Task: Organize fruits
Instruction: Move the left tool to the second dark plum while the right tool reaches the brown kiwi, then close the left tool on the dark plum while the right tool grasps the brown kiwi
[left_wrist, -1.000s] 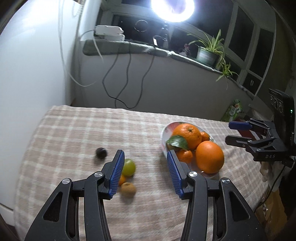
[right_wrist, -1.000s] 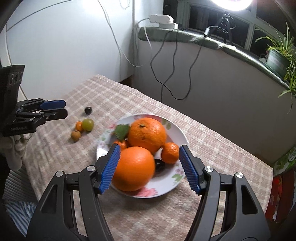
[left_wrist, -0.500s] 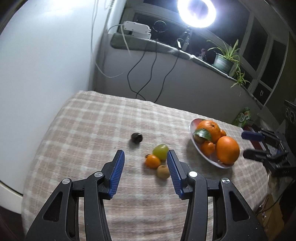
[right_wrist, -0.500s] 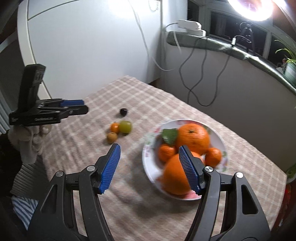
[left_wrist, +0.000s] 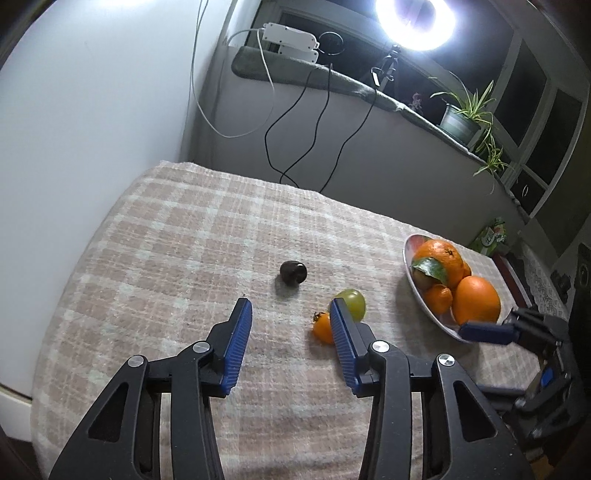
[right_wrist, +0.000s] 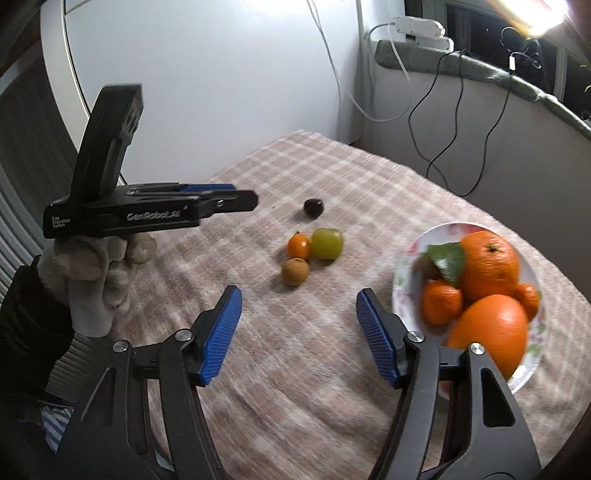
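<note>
Four small loose fruits lie on the checked cloth: a dark one (left_wrist: 293, 272) (right_wrist: 313, 207), a green one (left_wrist: 352, 302) (right_wrist: 327, 243), a small orange one (left_wrist: 322, 328) (right_wrist: 298, 246) and a brown one (right_wrist: 295, 271). In the left wrist view my finger hides the brown one. My left gripper (left_wrist: 289, 306) (right_wrist: 240, 201) hovers just short of the dark fruit, jaws closing with nothing between them. My right gripper (right_wrist: 299, 295) (left_wrist: 484, 330) hangs before the brown fruit, also closing on nothing. The flowered plate (right_wrist: 400, 280) (left_wrist: 410, 266) holds a big orange (right_wrist: 487, 328), a leafed orange (right_wrist: 489, 258) and small mandarins.
A white wall stands to the left of the table. Behind it runs a grey ledge (left_wrist: 362, 88) with cables, a power strip, a ring light and potted plants. A gloved hand (right_wrist: 92, 266) holds the left gripper. The table edge drops away at the left and front.
Both grippers swung left, off the plate and toward the loose fruits. The plate slid from between the right jaws to their right. Both pairs of jaws stand narrower.
</note>
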